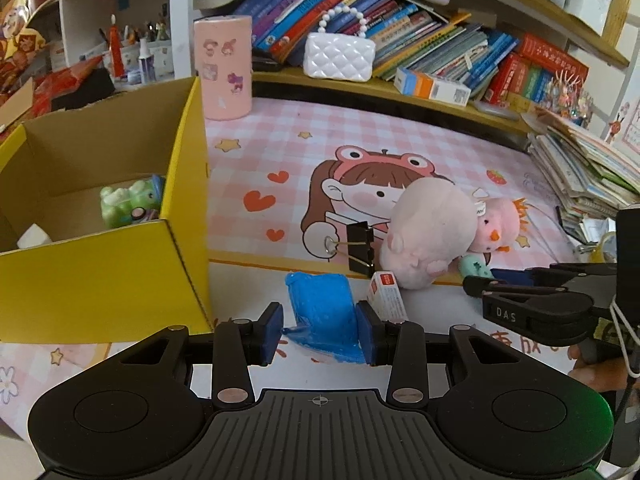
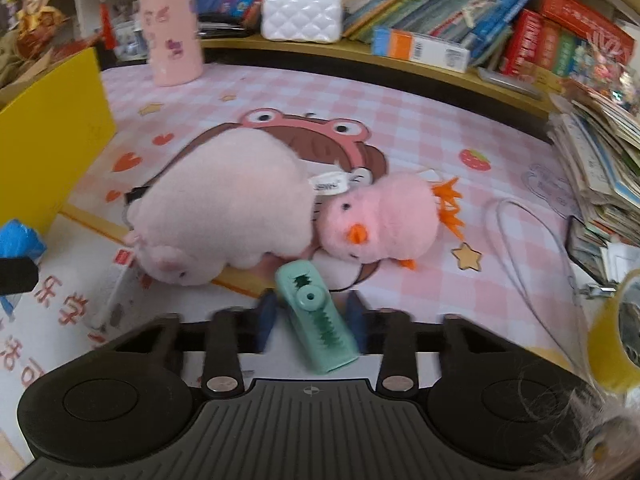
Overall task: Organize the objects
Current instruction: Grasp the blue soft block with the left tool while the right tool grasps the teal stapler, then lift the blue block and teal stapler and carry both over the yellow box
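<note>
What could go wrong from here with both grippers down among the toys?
The left gripper touches the crumpled blue packet only at its right edge, so it may slip. The right gripper straddles the tilted green clip, close to the pink pig plush, which could get nudged.

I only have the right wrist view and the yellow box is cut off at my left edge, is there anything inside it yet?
Observer: Yes. The left wrist view shows a green plush toy inside the yellow box.
Operator: What is that blue thing at my left edge?
Observer: A blue packet, standing between the fingers of the left claw.
Operator: Anything hidden behind the big pink plush?
Observer: A black binder clip lies on the mat against the big pink plush, on its box side.
</note>
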`<act>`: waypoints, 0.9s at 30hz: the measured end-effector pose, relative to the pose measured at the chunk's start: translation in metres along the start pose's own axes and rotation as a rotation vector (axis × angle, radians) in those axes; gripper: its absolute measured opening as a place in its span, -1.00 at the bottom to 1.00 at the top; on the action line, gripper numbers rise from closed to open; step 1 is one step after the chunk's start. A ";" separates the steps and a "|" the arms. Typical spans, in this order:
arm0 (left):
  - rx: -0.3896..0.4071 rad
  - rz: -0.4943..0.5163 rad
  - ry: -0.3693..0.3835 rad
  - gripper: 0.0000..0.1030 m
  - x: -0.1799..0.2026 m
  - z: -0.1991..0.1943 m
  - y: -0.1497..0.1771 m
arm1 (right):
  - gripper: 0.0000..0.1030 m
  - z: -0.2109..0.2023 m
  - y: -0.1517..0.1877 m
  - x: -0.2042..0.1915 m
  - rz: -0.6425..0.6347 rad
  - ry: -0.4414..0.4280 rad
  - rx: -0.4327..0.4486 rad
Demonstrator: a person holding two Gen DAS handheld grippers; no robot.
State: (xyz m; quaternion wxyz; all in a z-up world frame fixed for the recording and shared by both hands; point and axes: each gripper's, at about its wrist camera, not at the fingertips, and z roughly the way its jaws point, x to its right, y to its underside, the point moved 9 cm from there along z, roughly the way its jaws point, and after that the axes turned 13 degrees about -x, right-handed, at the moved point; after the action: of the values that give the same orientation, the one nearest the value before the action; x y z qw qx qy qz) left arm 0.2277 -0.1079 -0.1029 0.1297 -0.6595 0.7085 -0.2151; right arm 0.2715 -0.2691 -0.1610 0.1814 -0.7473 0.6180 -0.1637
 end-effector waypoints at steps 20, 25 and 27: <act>0.036 0.015 0.048 -0.27 -0.035 -0.030 0.033 | -0.55 -0.071 0.036 -0.070 0.116 -0.082 0.015; 0.035 0.037 0.061 -0.27 -0.058 -0.043 0.051 | -0.55 -0.083 0.046 -0.112 0.073 -0.077 0.018; 0.034 0.034 0.062 -0.27 -0.071 -0.049 0.059 | -0.55 -0.087 0.050 -0.129 0.057 -0.075 0.017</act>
State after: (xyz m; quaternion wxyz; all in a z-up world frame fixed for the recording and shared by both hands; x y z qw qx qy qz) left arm 0.1599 -0.0292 -0.0954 0.1224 -0.6380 0.7196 -0.2454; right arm 0.1638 -0.1571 -0.1113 0.2153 -0.7335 0.6303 -0.1357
